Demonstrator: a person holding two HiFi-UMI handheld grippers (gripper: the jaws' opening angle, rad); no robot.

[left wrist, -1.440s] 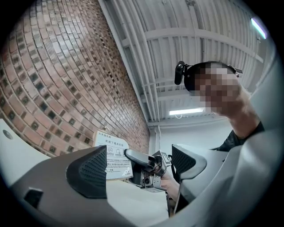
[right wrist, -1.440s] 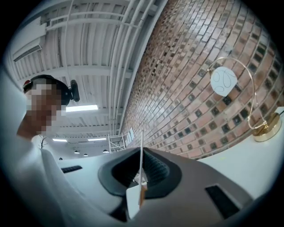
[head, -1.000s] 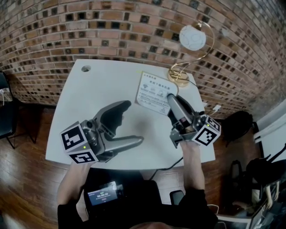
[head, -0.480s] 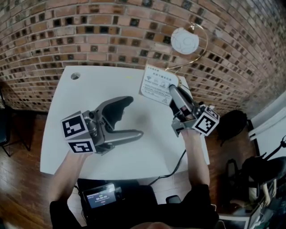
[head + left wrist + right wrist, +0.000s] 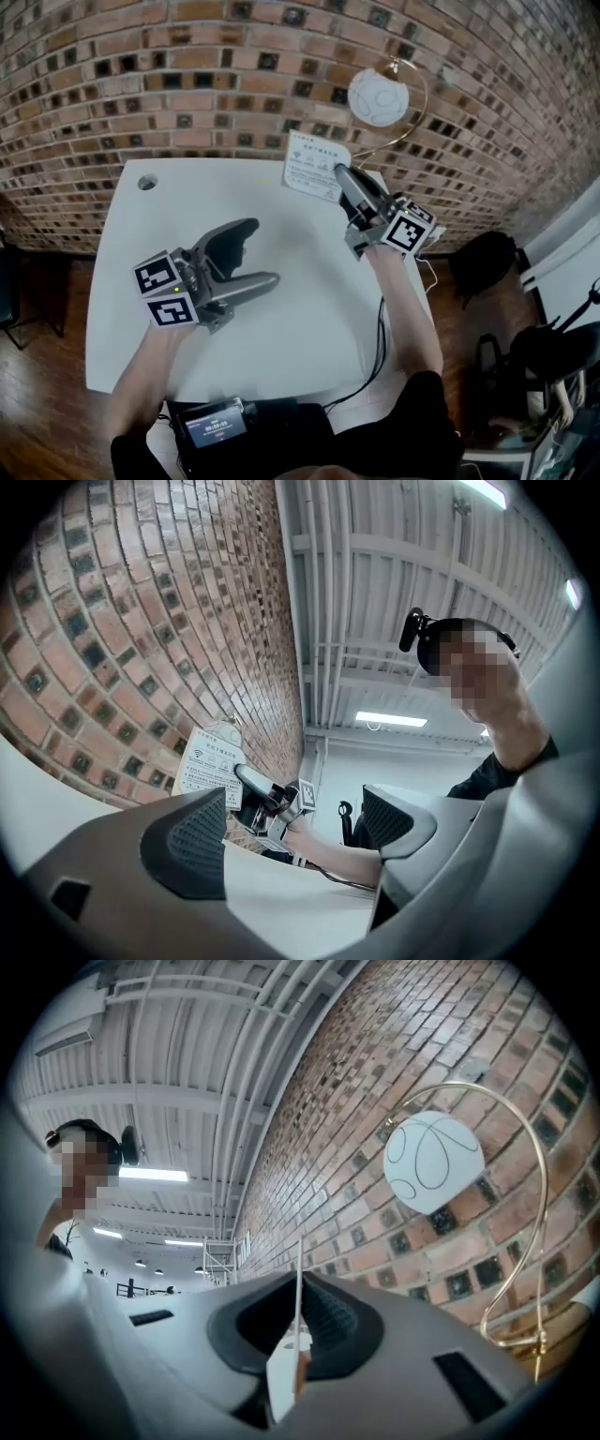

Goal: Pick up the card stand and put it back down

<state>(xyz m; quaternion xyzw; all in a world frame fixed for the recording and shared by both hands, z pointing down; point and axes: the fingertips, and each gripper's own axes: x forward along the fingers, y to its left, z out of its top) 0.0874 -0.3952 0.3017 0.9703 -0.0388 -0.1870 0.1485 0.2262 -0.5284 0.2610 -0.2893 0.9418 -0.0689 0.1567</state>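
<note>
Head view takes in a brick wall [image 5: 187,75] across the far side and a white table [image 5: 300,319] set against it. A lamp [image 5: 378,97] with a white globe on a curved gold stem stands at the table's far right corner.

On the near left of the table is the left gripper [image 5: 261,253], pointing right and a little far. Its jaws are spread wide with nothing between them. The left gripper view looks through that gap to the other tool and its white sheet in front of the bricks.

The right gripper [image 5: 339,174] is at the far right, pointing toward the wall. Its jaws are pressed together, pinching the card stand [image 5: 314,164]. The right gripper view shows the card stand edge-on as a thin white sheet caught between the pads [image 5: 328,1321], with the lamp globe just to the right.

The card stand is held up off the table, over its far edge, left of the lamp and close to the wall.

A small screen [image 5: 216,427] sits below the table's near edge. A dark cable [image 5: 380,347] runs over the table's near right part. A round hole [image 5: 146,182] marks the far left corner.
</note>
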